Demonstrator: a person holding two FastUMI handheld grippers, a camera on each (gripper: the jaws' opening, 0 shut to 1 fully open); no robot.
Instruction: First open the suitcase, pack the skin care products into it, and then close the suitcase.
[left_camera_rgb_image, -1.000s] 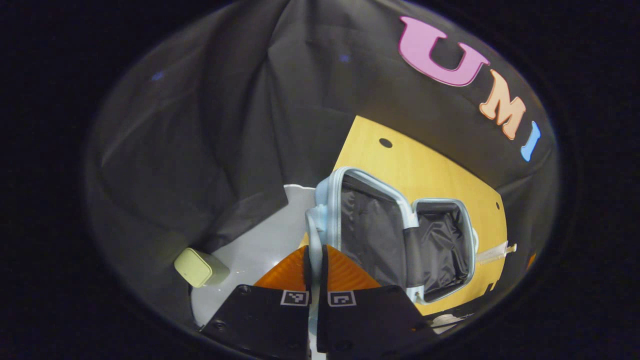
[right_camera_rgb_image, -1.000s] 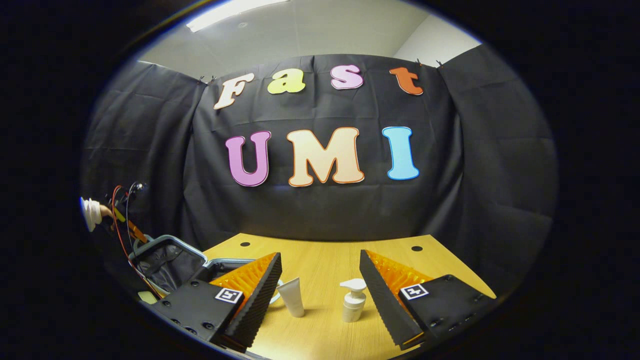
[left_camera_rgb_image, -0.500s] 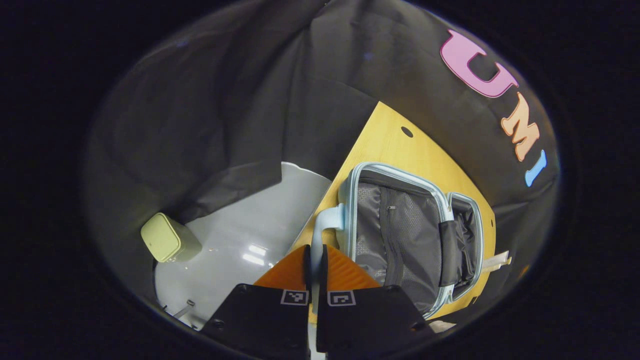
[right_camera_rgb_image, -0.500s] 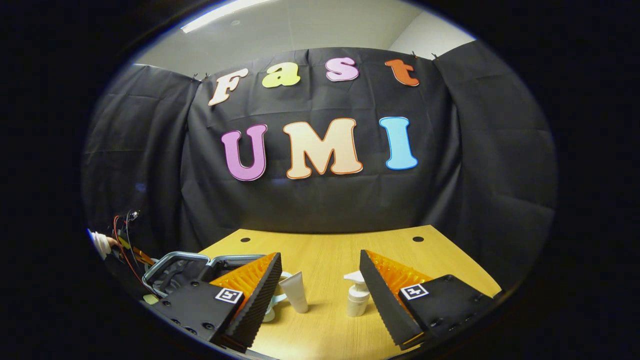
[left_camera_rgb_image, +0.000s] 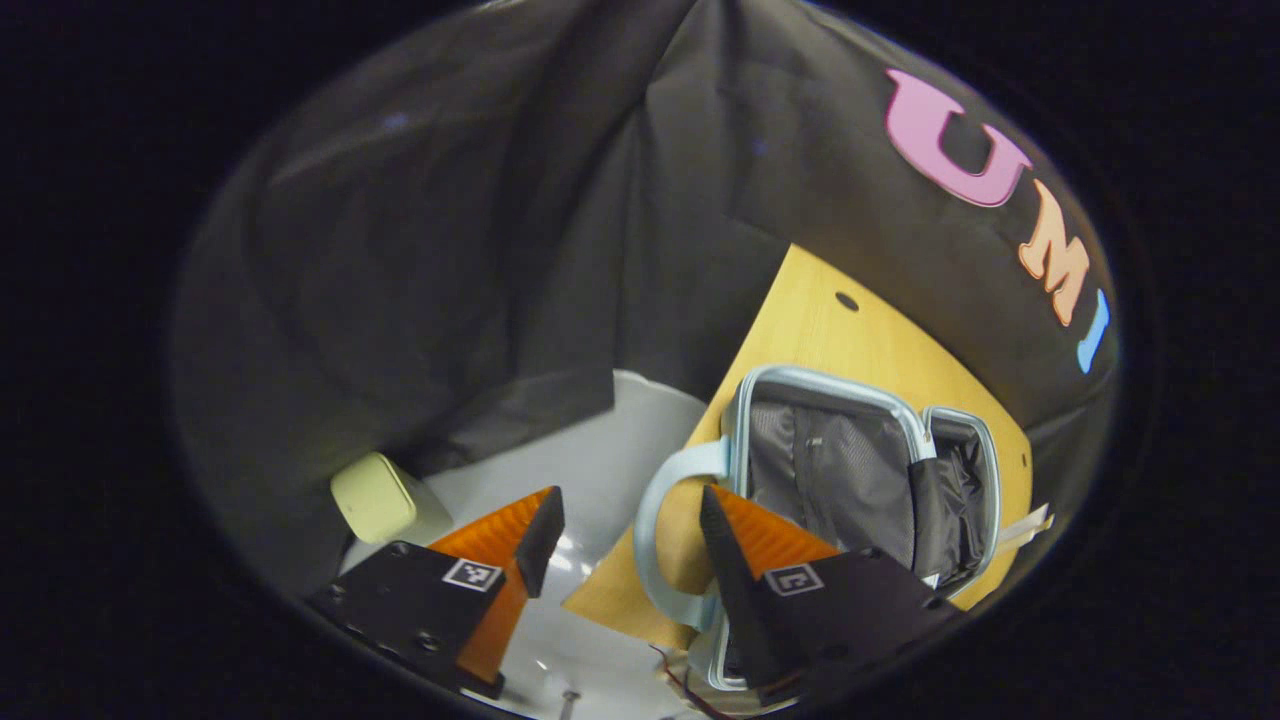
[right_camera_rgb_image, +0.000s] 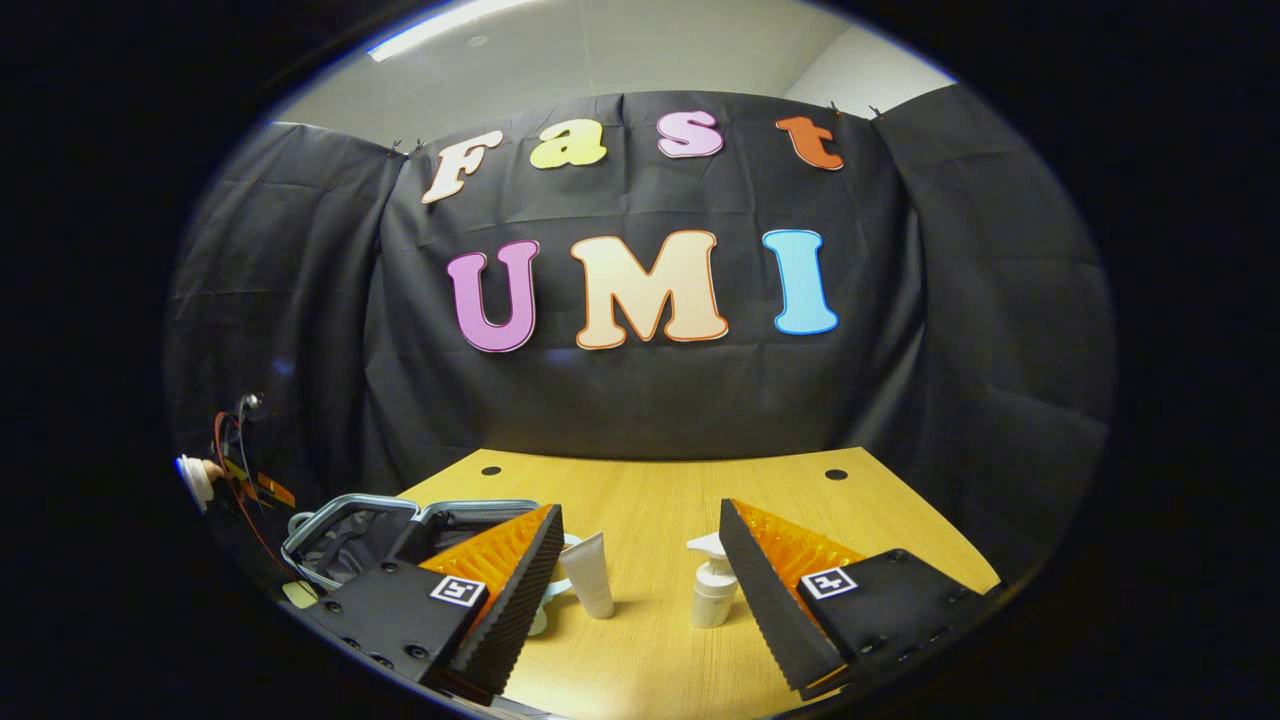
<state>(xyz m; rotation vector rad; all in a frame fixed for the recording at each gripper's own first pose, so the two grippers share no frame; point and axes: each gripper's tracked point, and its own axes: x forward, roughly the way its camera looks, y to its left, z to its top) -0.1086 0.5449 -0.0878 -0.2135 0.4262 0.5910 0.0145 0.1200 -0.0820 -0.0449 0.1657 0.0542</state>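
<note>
suitcase (left_camera_rgb_image: 860, 480): pale blue, lying open on the wooden bench (left_camera_rgb_image: 800, 320), dark lining exposed; its loop handle (left_camera_rgb_image: 650, 530) sits between the left claw's spread fingers, touching neither that can be seen.
left claw (left_camera_rgb_image: 625, 520): open, holding nothing.
right claw (right_camera_rgb_image: 640, 545): open wide, empty, low over the bench.
white tube (right_camera_rgb_image: 588, 585): upright, at the right claw's 11 o'clock, near the suitcase.
white pump bottle (right_camera_rgb_image: 712, 590): upright, at 1 o'clock, apart from the tube.
pale green box (left_camera_rgb_image: 375, 498): on the grey floor (left_camera_rgb_image: 620, 430), off the bench.
</note>
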